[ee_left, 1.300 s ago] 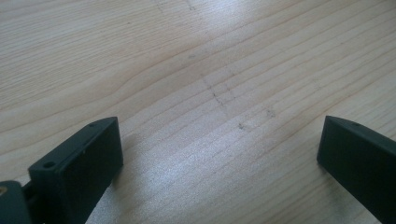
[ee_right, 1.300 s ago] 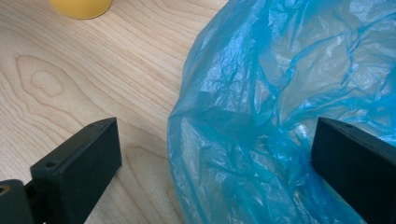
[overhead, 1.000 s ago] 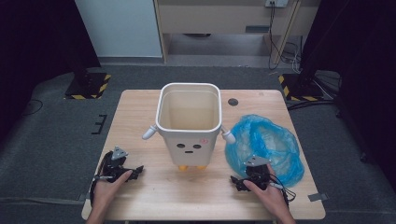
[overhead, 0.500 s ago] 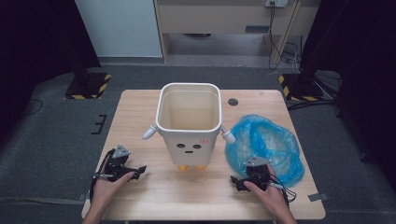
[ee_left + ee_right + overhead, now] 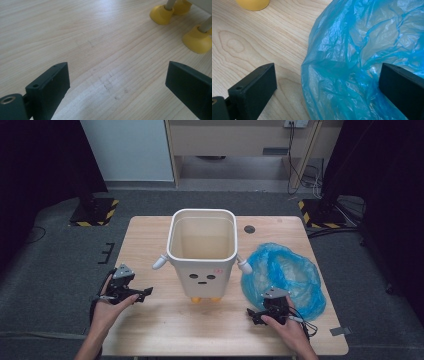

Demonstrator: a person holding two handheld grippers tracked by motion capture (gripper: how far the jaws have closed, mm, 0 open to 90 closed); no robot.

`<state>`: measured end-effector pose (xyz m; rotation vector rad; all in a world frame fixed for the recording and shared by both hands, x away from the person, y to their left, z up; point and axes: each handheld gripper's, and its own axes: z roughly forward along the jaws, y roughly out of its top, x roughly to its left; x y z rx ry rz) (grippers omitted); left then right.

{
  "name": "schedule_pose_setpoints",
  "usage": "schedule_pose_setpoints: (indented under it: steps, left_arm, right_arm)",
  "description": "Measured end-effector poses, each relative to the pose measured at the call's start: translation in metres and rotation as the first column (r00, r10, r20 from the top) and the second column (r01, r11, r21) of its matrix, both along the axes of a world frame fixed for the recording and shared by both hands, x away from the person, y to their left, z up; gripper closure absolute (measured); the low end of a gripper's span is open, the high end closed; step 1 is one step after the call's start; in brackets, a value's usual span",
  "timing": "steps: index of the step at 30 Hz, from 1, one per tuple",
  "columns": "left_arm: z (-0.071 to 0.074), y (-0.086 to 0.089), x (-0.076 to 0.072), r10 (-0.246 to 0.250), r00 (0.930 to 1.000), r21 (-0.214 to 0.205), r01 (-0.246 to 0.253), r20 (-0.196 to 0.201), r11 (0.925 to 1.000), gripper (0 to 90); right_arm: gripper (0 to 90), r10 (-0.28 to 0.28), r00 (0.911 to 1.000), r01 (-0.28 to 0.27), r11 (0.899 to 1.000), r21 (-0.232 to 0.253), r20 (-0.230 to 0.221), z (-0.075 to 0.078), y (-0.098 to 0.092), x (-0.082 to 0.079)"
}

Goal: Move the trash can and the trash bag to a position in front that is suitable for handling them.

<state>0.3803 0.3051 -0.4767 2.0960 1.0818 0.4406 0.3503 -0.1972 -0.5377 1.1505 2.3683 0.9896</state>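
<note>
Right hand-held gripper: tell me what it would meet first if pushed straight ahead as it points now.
Most likely the crumpled blue plastic bag: the right hand-held gripper has its jaws wide open, and the bag's near edge already lies between them on the wooden table.

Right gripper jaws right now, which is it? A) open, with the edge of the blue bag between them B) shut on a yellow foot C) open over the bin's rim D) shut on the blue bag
A: in the right gripper view the right gripper has its two jaws standing wide apart, and the crumpled edge of the blue bag lies between them on the table, not clamped.
</note>
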Motion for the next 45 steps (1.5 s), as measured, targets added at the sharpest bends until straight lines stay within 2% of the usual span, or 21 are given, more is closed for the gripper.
schedule_pose_setpoints:
  steps: [9, 16, 22, 27, 28, 32, 36, 39, 42, 45]
  left_arm:
    - [0.012, 0.002, 0.014, -0.013, 0.9999, 0.016, 0.013, 0.009, 0.9998, 4.9]
    - [0.02, 0.005, 0.029, -0.027, 0.9992, 0.076, 0.025, 0.029, 0.9968, 5.7]
    - [0.034, 0.01, 0.04, -0.016, 0.9989, 0.064, 0.013, 0.045, 0.9979, 5.9]
    - [0.048, 0.014, 0.045, -0.009, 0.9981, 0.04, 0.006, 0.061, 0.9992, 5.9]
    - [0.052, 0.015, 0.045, -0.008, 0.9976, 0.047, 0.004, 0.069, 0.9989, 5.9]
    - [0.067, 0.022, 0.051, -0.037, 0.9963, 0.055, 0.033, 0.077, 0.9979, 5.8]
    - [0.077, 0.025, 0.053, -0.043, 0.9959, 0.052, 0.039, 0.08, 0.9979, 5.8]
    - [0.09, 0.029, 0.054, -0.059, 0.9947, 0.015, 0.058, 0.084, 0.9982, 5.7]
    - [0.096, 0.03, 0.055, -0.078, 0.9937, 0.003, 0.078, 0.081, 0.997, 5.6]
    - [0.104, 0.03, 0.055, -0.1, 0.9917, -0.027, 0.103, 0.081, 0.9943, 5.5]
  right_arm:
    - [1.9, -0.005, 1.0, 0.005, 1.0, 0.0, -0.001, 0.0, 0.0, 0.0]
    - [1.9, -0.005, 1.0, 0.005, 1.0, 0.0, 0.0, 0.0, 0.0, 0.0]
    - [1.9, -0.007, 1.0, 0.007, 1.0, 0.0, 0.0, 0.0, 0.0, 0.0]
    - [1.9, -0.008, 1.0, 0.008, 1.0, 0.0, -0.001, 0.0, 0.0, -0.001]
    - [1.9, -0.007, 1.0, 0.007, 1.0, 0.0, 0.0, 0.0, 0.0, -0.001]
    - [1.9, -0.008, 1.0, 0.008, 1.0, 0.0, 0.0, 0.0, 0.0, -0.001]
    - [1.9, -0.009, 1.0, 0.009, 1.0, 0.0, 0.0, 0.0, 0.0, -0.001]
    - [1.9, -0.008, 1.0, 0.008, 1.0, 0.0, 0.0, 0.0, 0.0, -0.001]
    - [1.9, -0.009, 1.0, 0.009, 1.0, 0.0, -0.001, 0.0, 0.0, -0.001]
    - [1.9, -0.009, 1.0, 0.009, 1.0, 0.0, -0.001, 0.0, 0.0, -0.001]
